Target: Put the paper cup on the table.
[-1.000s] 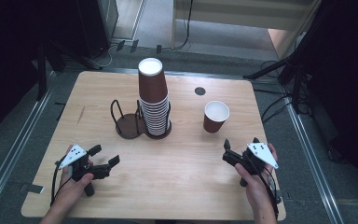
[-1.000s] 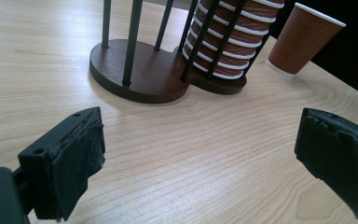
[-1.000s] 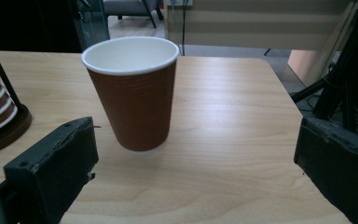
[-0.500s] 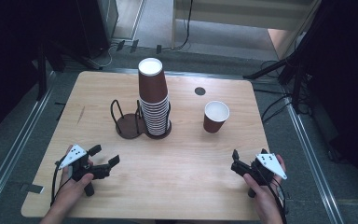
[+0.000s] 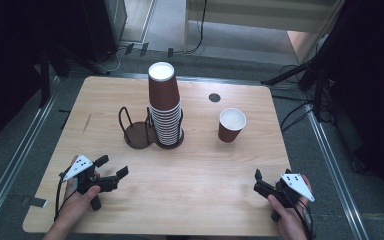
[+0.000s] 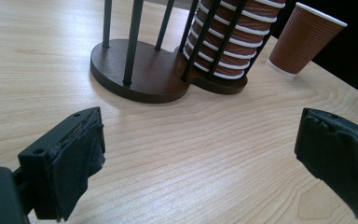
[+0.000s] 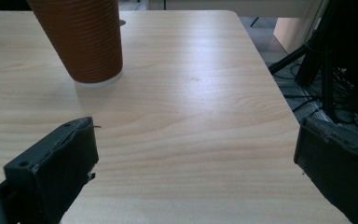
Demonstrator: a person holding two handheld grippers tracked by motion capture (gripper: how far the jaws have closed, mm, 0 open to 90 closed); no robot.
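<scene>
Wooden surface holds cup stack in rack, far centre; single cup upright, right of it. Right gripper has withdrawn to near right edge, jaws apart, empty: placement judged complete. Left gripper open, idle near left.

So there's one tall stack of brown paper cups, one loose paper cup, one two-slot cup holder, two grippers.

**No readable text**

I can read no words, labels, brands or numbers on my feeds (the ribbed brown paper cups and the pale wooden table are plain, as far as I can tell).
</scene>
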